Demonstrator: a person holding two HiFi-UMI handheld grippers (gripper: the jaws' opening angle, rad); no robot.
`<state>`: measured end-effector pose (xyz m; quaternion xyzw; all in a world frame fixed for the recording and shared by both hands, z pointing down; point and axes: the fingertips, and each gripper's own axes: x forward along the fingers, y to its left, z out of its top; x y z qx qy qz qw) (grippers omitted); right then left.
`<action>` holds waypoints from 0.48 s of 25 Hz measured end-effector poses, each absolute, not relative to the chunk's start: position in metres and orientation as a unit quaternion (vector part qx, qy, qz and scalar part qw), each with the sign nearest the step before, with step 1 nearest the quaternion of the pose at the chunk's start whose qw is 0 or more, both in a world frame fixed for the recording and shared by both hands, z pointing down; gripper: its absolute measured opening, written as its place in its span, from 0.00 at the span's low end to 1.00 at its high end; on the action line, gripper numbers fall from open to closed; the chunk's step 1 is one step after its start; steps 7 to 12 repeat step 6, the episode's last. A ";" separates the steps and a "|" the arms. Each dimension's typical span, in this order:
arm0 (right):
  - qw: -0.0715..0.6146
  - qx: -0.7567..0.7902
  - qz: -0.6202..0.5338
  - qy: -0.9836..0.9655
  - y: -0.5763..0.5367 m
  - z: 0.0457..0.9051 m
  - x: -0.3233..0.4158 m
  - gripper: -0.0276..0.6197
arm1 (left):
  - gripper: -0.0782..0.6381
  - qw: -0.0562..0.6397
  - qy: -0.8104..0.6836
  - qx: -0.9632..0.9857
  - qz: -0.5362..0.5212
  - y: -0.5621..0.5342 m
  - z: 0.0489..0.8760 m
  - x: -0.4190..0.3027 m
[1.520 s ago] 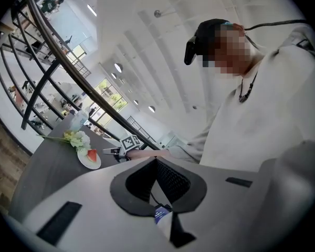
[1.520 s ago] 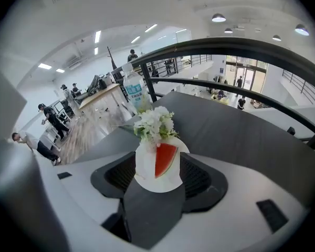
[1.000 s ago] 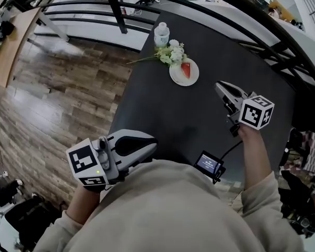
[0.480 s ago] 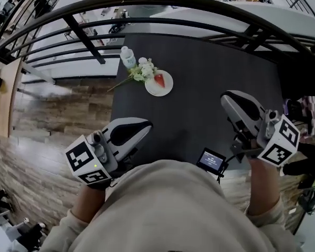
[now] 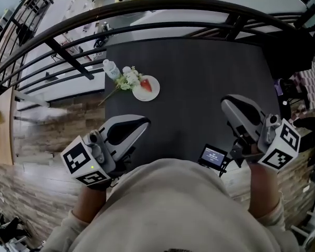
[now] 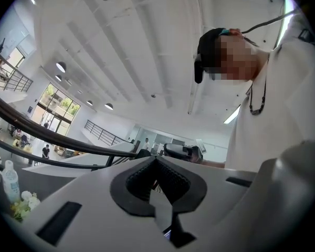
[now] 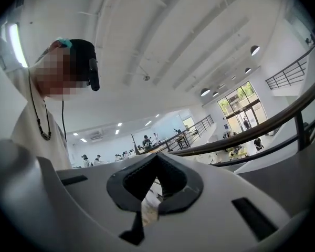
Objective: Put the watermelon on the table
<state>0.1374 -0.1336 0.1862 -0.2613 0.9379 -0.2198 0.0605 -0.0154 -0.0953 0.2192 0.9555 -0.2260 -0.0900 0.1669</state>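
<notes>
A red watermelon slice (image 5: 146, 84) lies on a small white plate (image 5: 153, 93) at the far left of the black table (image 5: 199, 77). Both grippers hang near my body at the table's near edge, well short of the plate. My left gripper (image 5: 144, 123) is shut with nothing in it; its closed tips (image 6: 157, 159) point out over the table. My right gripper (image 5: 229, 103) is also shut and empty, its tips (image 7: 157, 157) meeting in the right gripper view.
White flowers (image 5: 128, 77) and a clear bottle (image 5: 111, 69) stand beside the plate. A small device with a lit screen (image 5: 213, 155) hangs on a cable at the table's near edge. A dark curved railing (image 5: 147, 7) runs behind the table; wooden floor (image 5: 52, 140) lies left.
My right gripper has pulled back from the middle of the table toward my body and now sits lower in the picture. My left gripper has shifted slightly. The plate appears farther away.
</notes>
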 end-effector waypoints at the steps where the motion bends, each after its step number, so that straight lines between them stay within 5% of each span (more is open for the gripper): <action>1: 0.061 -0.265 -0.220 0.937 -0.134 0.188 0.138 0.06 | 0.11 0.167 -0.223 0.956 -0.089 -0.096 0.220 -0.015; 12: 0.057 -0.275 -0.221 0.934 -0.137 0.193 0.142 0.06 | 0.11 0.169 -0.211 0.959 -0.089 -0.100 0.223 -0.013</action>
